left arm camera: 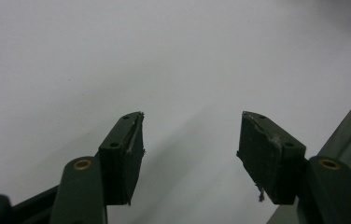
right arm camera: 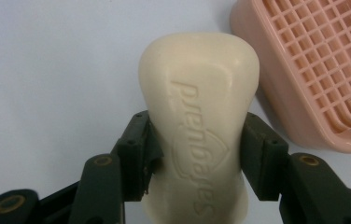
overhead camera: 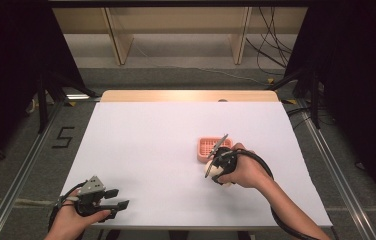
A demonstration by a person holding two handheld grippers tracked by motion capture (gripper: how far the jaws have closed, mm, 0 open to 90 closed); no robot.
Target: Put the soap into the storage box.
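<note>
Soap bar (right arm camera: 200,126), cream, embossed lettering on the upper face, clamped at its waist between the pads of the right gripper (right arm camera: 197,158). Held just beside the pink soap dish (right arm camera: 325,79), near its long wall, not yet over the grid. Seen from the high view as a pale lump (overhead camera: 210,169) under the right hand, dish (overhead camera: 207,149) just beyond it on the white table (overhead camera: 151,150).

Left gripper (left arm camera: 190,149) idle at the near left corner of the table, jaws wide, nothing between them, bare tabletop beyond.

Likely step in hand: carrying the bar across to the dish.

Risks from here:
- Grip on a narrow, rounded waist; smooth soap could squirt forward or twist out if squeezed harder or tilted.
- Far end of the bar well ahead of the pads; could catch the dish rim on the way over and shove the light dish away.
- Release too early or off-centre: bar left propped on the rim, or sliding off onto the table.
- No support from the other hand on the dish, so any knock moves it.
</note>
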